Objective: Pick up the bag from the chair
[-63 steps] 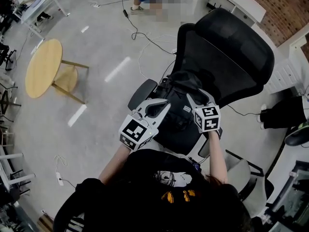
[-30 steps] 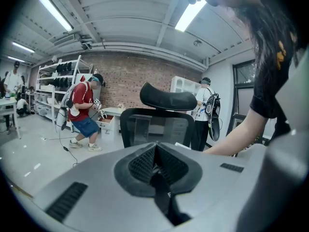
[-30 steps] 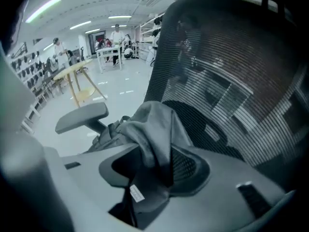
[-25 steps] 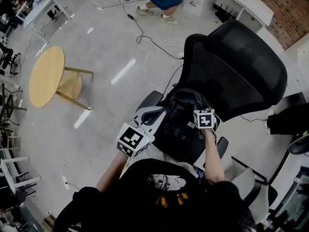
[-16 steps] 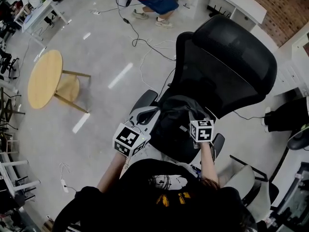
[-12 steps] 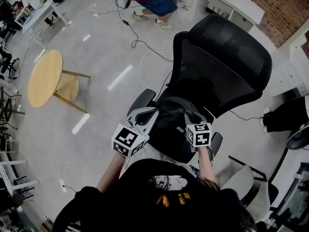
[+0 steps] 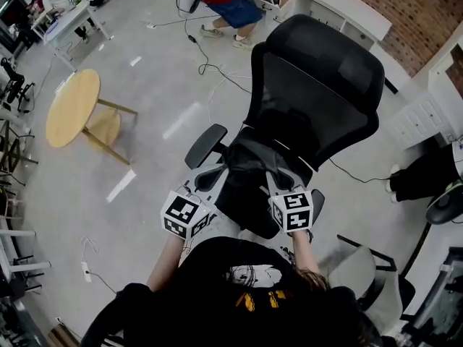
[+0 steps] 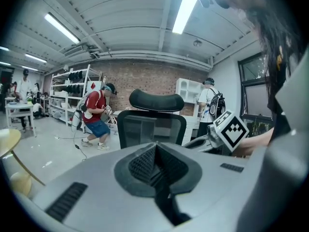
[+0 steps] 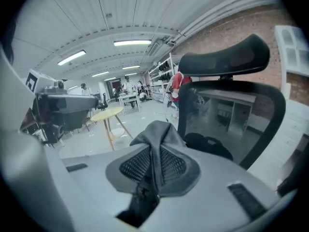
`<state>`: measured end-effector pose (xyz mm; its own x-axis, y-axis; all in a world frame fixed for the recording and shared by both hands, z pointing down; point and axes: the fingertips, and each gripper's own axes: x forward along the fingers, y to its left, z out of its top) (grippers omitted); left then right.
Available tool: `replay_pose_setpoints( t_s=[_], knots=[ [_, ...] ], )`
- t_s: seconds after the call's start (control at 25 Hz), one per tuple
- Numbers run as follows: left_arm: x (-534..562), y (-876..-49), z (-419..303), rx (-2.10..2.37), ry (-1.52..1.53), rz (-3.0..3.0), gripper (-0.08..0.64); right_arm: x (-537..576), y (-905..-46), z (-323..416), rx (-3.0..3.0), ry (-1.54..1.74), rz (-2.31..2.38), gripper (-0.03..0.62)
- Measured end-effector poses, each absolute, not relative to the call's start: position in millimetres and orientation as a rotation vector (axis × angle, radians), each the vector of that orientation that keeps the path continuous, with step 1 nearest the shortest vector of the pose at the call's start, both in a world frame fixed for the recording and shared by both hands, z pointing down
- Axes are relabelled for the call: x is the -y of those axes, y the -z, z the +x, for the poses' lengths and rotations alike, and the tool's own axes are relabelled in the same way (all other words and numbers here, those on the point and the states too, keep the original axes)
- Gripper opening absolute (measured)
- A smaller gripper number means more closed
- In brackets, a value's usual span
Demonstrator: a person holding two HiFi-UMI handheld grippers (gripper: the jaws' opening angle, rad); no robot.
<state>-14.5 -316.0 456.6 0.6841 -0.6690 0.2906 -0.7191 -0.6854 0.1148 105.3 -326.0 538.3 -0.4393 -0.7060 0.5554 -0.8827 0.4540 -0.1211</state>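
Right gripper view shows the right gripper (image 9: 153, 172) clenched on a grey fold of the bag (image 9: 161, 129), which is at the front of the chair (image 7: 318, 85) seat; the left gripper (image 8: 155, 166) is pressed together empty, so lift slowly and straight up, minding that thin fold slipping.

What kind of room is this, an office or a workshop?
Probably an open-plan office or lab workspace: a black mesh office chair, white desks along a brick wall, a round wooden table, and cables trailing across the pale floor.
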Motion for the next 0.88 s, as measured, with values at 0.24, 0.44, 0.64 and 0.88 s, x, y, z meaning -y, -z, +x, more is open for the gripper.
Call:
replay_pose_setpoints(
  t_s=[0.24, 0.44, 0.64, 0.88],
  knots=[
    [263, -448, -2, 1.200, -0.280, 2.648, 0.005, 285, -500, 118, 2.371, -0.502, 1.339, 0.040],
    [216, -444, 13, 1.249, -0.244, 2.629, 0.005, 243, -488, 127, 2.408, -0.479, 1.305, 0.037],
    [176, -450, 28, 1.272, -0.267, 2.591, 0.005, 209, -485, 132, 2.438, -0.473, 1.259, 0.035],
    [151, -450, 38, 1.281, -0.318, 2.573, 0.005, 184, -480, 127, 2.491, -0.473, 1.208, 0.035]
  ],
)
